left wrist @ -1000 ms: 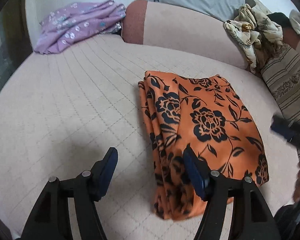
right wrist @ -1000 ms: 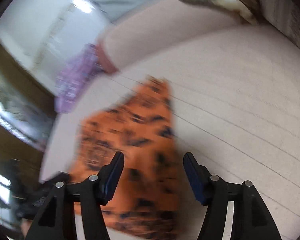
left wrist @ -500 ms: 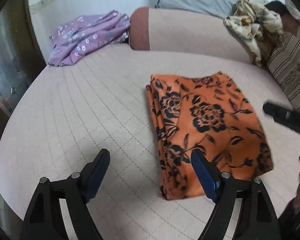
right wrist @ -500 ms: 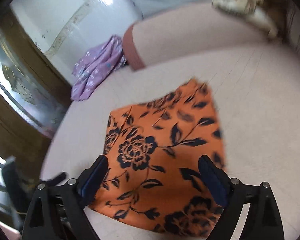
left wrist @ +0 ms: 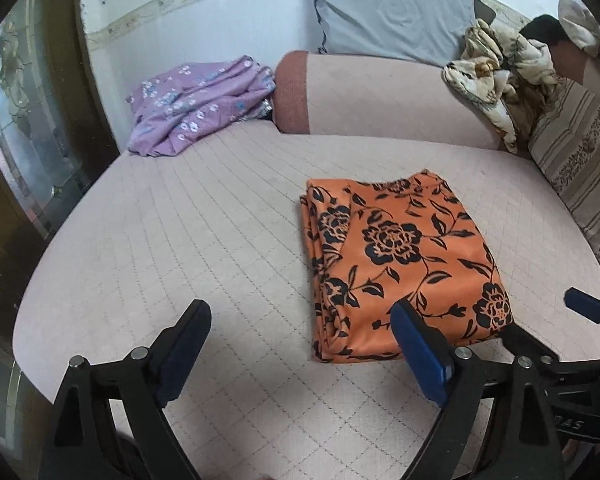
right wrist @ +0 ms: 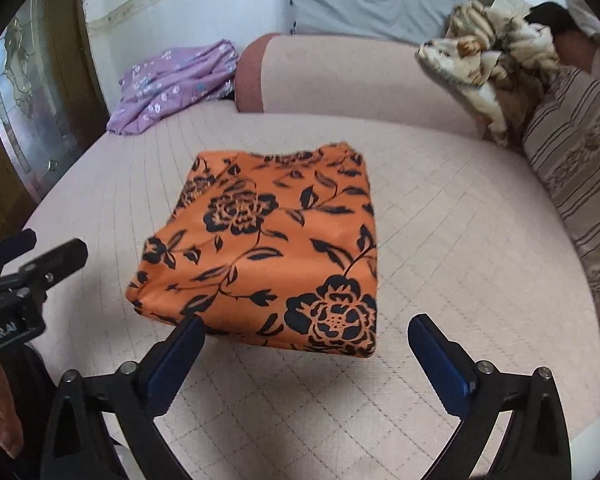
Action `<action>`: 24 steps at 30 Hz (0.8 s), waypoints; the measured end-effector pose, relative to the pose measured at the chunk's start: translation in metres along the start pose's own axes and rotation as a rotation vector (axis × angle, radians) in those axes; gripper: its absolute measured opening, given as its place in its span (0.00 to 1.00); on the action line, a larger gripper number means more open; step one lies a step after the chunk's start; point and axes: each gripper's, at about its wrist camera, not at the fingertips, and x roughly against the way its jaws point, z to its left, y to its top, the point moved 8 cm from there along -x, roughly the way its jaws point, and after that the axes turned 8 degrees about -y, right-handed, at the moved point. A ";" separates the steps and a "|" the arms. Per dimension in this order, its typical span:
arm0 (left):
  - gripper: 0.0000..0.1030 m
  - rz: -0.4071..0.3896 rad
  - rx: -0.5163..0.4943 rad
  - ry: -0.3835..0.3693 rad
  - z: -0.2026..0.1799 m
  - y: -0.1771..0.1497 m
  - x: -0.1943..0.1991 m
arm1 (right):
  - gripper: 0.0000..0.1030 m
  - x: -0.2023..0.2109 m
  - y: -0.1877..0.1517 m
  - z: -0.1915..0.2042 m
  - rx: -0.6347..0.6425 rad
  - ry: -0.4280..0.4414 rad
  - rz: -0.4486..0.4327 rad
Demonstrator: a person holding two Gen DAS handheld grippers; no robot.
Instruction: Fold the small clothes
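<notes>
An orange cloth with black flowers (left wrist: 404, 264) lies folded into a flat rectangle on the pink quilted bed (left wrist: 204, 240). It also shows in the right wrist view (right wrist: 268, 256). My left gripper (left wrist: 300, 344) is open and empty, above the bed just in front of the cloth's near left corner. My right gripper (right wrist: 308, 352) is open and empty, just in front of the cloth's near edge. Each gripper shows at the edge of the other's view.
A crumpled purple flowered garment (left wrist: 196, 104) lies at the back left by a pink bolster (left wrist: 380, 100). A grey pillow (left wrist: 392, 20), a beige patterned cloth heap (left wrist: 496, 76) and a striped cushion (left wrist: 580, 168) line the back and right. A wooden glass door (left wrist: 24, 120) stands left.
Both grippers have drawn back and up from the folded orange cloth, which now lies further from the fingers. The right wrist view has swung round to face the cloth squarely.
</notes>
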 end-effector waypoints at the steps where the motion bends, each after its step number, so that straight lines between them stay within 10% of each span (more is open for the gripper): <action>1: 0.89 -0.001 0.008 0.001 0.001 0.000 0.002 | 1.00 0.005 0.002 0.000 -0.002 0.001 -0.010; 24: 0.97 -0.021 0.004 0.055 0.003 0.013 0.015 | 1.00 0.032 0.018 0.004 0.035 -0.053 -0.070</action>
